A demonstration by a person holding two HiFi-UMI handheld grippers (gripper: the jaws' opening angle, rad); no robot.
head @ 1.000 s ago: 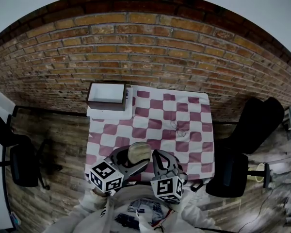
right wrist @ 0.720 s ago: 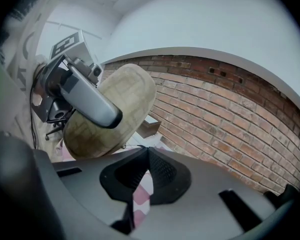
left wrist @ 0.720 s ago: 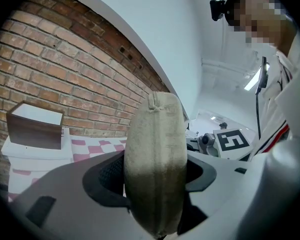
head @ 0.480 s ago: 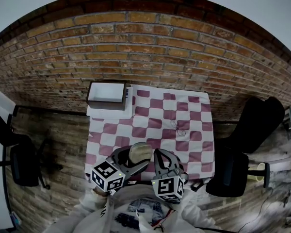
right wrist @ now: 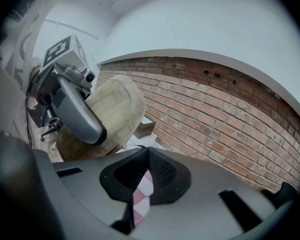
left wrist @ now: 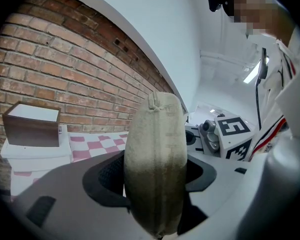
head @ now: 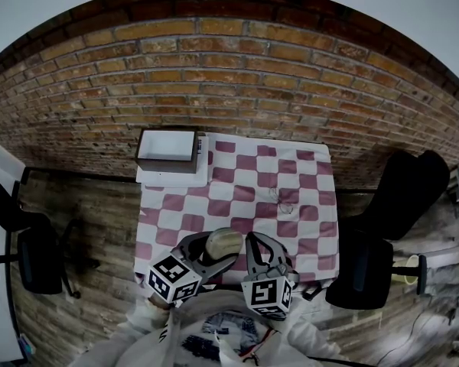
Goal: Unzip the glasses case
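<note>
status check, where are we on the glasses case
Left gripper shut on glasses case. Right gripper shut beside it; zip grip too small to tell. Nothing in the way.

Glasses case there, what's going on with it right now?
A person is working with two hand-held grippers over the checkered tablecloth. The left gripper is clamped on the beige glasses case, holding it in the air. The right gripper is shut, its tips beside the case's edge; whether it pinches the zipper pull is unclear. The case looks closed.
</note>
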